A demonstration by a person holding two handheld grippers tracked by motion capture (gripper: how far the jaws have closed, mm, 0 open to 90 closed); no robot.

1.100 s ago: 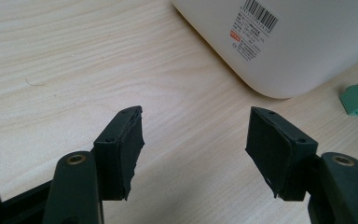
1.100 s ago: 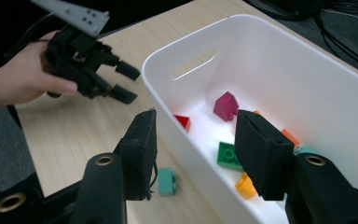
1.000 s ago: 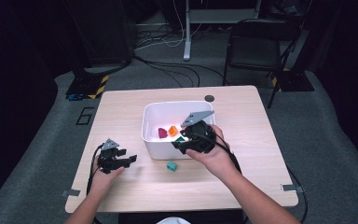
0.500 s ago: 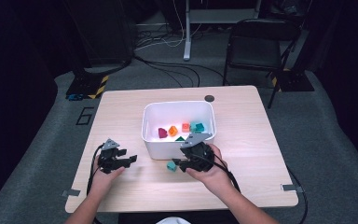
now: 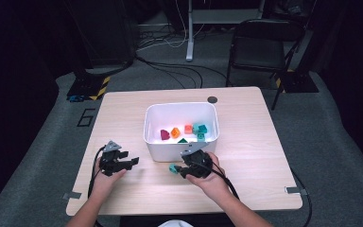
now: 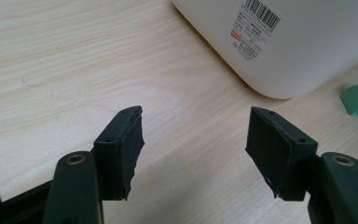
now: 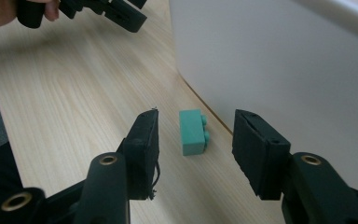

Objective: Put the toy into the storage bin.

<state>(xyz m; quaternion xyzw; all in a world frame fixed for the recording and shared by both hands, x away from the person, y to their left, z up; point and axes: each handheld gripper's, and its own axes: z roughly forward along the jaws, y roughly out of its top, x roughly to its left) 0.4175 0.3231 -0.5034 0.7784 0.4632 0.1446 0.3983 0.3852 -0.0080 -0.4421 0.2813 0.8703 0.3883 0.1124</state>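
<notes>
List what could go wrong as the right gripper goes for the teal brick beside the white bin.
1. The teal brick lies close to the white bin; the right gripper, whose jaws have just been closing around it without touching, could catch its bin-side jaw on the wall.
2. The brick lies loose on the table; uneven jaw contact may push it away.

I am working in a dim lab: grey carpet, loose cables (image 5: pixel 170 71) and a folding chair (image 5: pixel 260 47) behind the wooden table (image 5: pixel 246 142).
</notes>
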